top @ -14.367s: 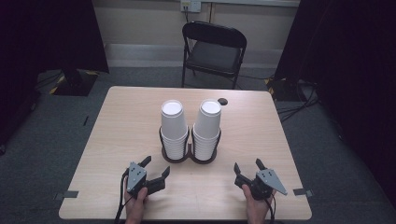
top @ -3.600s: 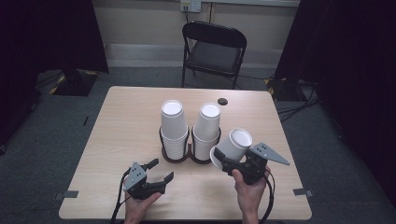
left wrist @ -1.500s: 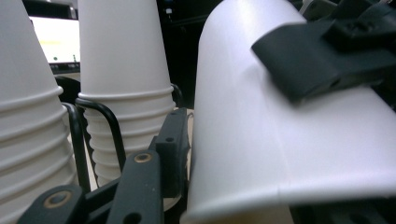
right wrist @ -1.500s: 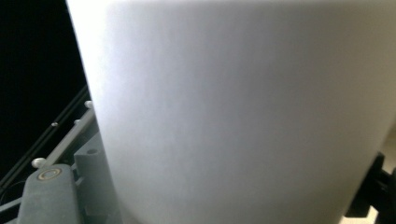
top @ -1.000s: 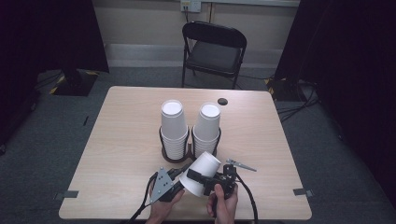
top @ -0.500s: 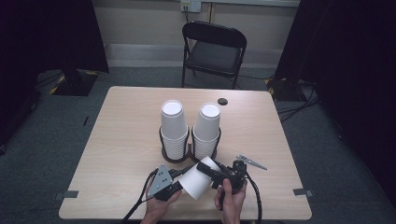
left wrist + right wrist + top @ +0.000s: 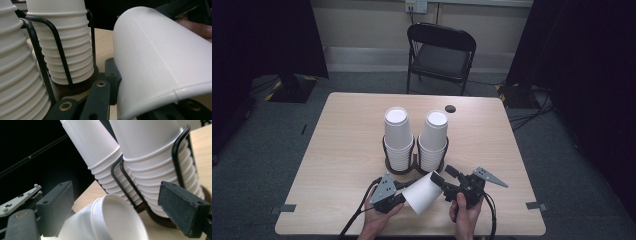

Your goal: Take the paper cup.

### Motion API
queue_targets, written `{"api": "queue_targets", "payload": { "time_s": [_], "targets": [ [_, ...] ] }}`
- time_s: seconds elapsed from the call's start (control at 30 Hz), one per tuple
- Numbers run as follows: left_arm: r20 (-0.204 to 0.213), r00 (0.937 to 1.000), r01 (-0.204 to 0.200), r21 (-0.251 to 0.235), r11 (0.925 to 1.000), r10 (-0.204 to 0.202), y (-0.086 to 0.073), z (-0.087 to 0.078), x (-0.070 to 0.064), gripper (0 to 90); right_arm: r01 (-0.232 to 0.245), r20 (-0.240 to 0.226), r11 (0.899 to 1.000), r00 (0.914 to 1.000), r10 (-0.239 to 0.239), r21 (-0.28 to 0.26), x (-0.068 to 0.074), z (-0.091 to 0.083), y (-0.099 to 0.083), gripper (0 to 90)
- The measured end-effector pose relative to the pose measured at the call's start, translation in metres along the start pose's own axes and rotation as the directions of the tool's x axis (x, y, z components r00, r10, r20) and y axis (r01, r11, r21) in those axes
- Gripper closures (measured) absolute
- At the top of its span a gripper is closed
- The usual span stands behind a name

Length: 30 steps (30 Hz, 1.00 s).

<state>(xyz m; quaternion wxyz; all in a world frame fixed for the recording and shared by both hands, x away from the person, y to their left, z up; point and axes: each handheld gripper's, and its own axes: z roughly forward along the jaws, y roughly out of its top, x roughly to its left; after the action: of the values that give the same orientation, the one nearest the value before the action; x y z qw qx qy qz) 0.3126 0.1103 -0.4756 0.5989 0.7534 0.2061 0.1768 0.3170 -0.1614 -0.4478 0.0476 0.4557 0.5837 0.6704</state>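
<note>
We clamp the white paper cup (image 7: 422, 192) at its rim in the left tongs (image 7: 398, 192); the right tongs (image 7: 441, 176) stand released, freeing its base for handover.

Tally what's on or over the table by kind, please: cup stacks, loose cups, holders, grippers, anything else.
Stacks of white paper cups: 2, left stack and right stack
Loose white paper cup: 1, lying sideways between the grippers
Black wire cup holder: 1
Grippers: 2, left gripper and right gripper
Small dark round object: 1
Total: 7
</note>
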Motion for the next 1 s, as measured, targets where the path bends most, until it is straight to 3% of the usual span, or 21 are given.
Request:
{"api": "queue_targets", "payload": {
  "time_s": [0.07,0.2,0.27,0.33,0.53,0.67,0.83,0.87,1.0],
  "targets": [
    [0.001,1.0000,-0.002,0.016,0.9999,0.002,0.001,-0.002,0.002,85.7,0.020,0.005,1.000,0.9998,-0.020,-0.009,0.000,-0.003,0.000,12.6],
    [0.001,0.9999,0.014,0.032,0.9994,-0.014,0.003,-0.007,0.008,85.7,0.123,0.063,0.992,0.9905,-0.122,-0.020,0.005,-0.008,-0.003,12.6],
    [0.022,0.9996,0.018,0.049,0.9986,-0.019,0.004,-0.009,0.011,85.8,0.154,0.062,0.988,0.9864,-0.152,-0.024,0.006,-0.011,-0.004,12.5],
    [0.018,0.9998,0.009,0.066,0.9978,-0.010,0.006,-0.011,0.014,85.8,0.190,0.058,0.981,0.9804,-0.188,-0.025,0.008,-0.014,-0.005,12.5],
    [0.018,0.9997,0.017,0.085,0.9963,-0.018,0.009,-0.013,0.018,85.8,0.232,0.046,0.972,0.9722,-0.230,-0.042,0.005,-0.023,-0.009,13.1],
    [0.043,0.9988,0.016,0.116,0.9931,-0.022,0.014,-0.011,0.021,85.8,0.316,0.068,0.948,0.9471,-0.314,-0.036,0.004,-0.025,-0.014,12.9],
    [0.053,0.9985,-0.019,0.145,0.9892,0.011,0.022,-0.007,0.023,85.8,0.418,0.097,0.908,0.9048,-0.415,-0.019,0.005,-0.027,-0.018,12.6],
    [0.057,0.9982,-0.025,0.153,0.9879,0.016,0.024,-0.007,0.023,85.8,0.430,0.093,0.903,0.8996,-0.427,-0.013,0.005,-0.028,-0.018,12.5],
    [0.077,0.9963,-0.055,0.214,0.9752,0.039,0.033,-0.005,0.027,85.7,0.478,0.072,0.878,0.8762,-0.476,-0.006,0.007,-0.030,-0.020,12.7]
  ]
}}
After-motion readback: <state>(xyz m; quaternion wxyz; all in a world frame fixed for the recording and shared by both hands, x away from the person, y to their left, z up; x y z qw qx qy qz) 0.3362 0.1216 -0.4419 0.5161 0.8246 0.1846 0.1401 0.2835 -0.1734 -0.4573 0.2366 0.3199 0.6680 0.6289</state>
